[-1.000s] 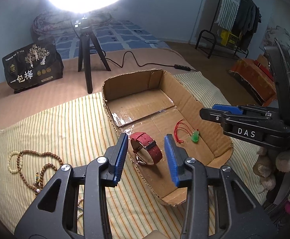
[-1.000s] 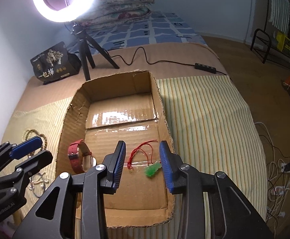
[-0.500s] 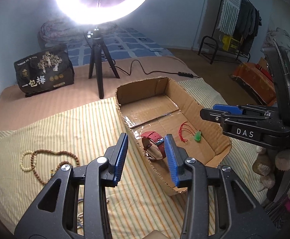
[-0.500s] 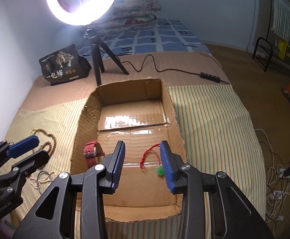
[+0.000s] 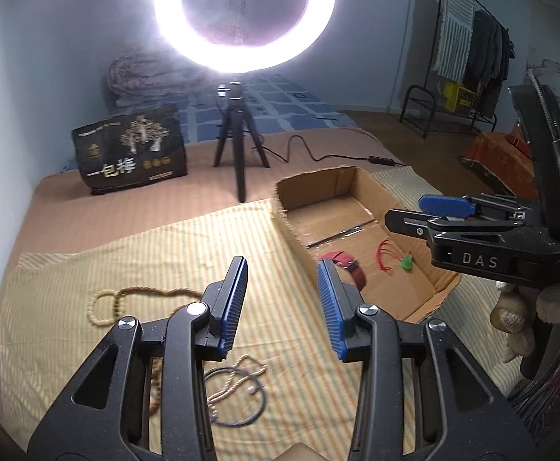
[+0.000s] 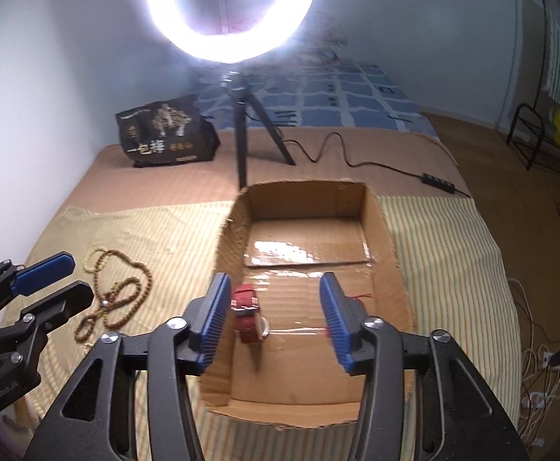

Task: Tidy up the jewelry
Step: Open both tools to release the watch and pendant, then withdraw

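At the left edge of the striped cloth (image 5: 88,269) we see the wooden bead necklace (image 6: 122,296) lying in loose loops, and nearer the front edge a thin blue cord bracelet (image 5: 237,395) tangled with a pale beaded strand (image 5: 237,380). These pieces lie outside the box, so we judge them the part of the sorting not yet done.

Our left gripper (image 5: 282,303) hangs over the cloth just left of the box's left wall, its blue pads spread wide with nothing between them. We read that as a claw held ready for the loose pieces below and to its left, the cord bracelet being nearest.

Further right stands the cardboard box (image 6: 389,238), open at the top, on the cloth's right half. The red-strap watch (image 6: 247,319) lies on the box floor near its left wall, and the red cord with the green pendant (image 5: 406,260) rests beside it toward the right wall, the two apart. We take both as already sorted in.

Our right gripper (image 6: 274,322) is poised above the box's near end, jaws parted and empty, the watch showing between its pads but below them. It seems placed there only to stay clear of the left claw's work.
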Motion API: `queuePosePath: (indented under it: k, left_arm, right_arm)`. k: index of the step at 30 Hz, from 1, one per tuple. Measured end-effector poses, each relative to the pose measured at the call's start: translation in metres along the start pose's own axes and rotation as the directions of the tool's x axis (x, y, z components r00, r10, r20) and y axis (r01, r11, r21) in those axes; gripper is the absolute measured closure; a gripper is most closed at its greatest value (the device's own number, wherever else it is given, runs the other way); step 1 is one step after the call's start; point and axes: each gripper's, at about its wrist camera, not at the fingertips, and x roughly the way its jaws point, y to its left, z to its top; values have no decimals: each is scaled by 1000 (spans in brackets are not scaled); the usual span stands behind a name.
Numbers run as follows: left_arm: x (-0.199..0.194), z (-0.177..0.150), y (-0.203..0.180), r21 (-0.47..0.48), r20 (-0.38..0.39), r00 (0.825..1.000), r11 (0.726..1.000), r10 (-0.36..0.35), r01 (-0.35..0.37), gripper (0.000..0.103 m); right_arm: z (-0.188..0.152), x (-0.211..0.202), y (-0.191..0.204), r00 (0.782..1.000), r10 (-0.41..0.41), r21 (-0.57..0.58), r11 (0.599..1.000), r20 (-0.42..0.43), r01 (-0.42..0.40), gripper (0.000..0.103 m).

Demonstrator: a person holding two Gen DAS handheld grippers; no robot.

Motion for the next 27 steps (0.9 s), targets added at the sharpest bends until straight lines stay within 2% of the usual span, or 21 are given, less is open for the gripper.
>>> queuePosePath:
  k: [2, 4, 5, 8, 14, 17, 22, 27]
  left_arm:
    - [-6, -3, 9, -10, 1, 1000, 1000, 11, -11, 63]
    - [-13, -6, 19, -20, 9, 1000, 1000, 23, -22, 51]
    - [-17, -8, 24, -24, 15, 999, 999, 33, -32, 50]
    - [-26, -12, 40, -29, 21, 998, 998, 57, -56, 50]
    - [-41, -24, 81, -67, 27, 996, 994, 83, -81, 50]
    - [-48, -31, 109, -116, 27, 995, 989, 100, -96, 50]
    - [-47, -47, 145, -195, -21, 992, 973, 121, -123, 50]
    - [-32, -69, 159, -203, -98, 990, 972, 102, -120, 50]
  right_arm:
    - [1, -2, 11, 1000, 4, -23, 1000, 16, -4, 44]
    - [2, -3, 23, 1000, 9, -52, 999, 25, -8, 43]
    - [3, -4, 28, 1000, 11, -61, 998, 27, -10, 41]
    - [3, -5, 45, 999, 19, -97, 995, 38, -15, 33]
    - [3, -2, 72, 998, 54, -154, 987, 38, -48, 32]
    - [3, 4, 81, 996, 85, -158, 984, 30, -79, 32]
    - [0, 14, 94, 992, 127, -158, 980, 5, -125, 32]
    - [-3, 26, 104, 986, 161, -158, 973, -38, -165, 32]
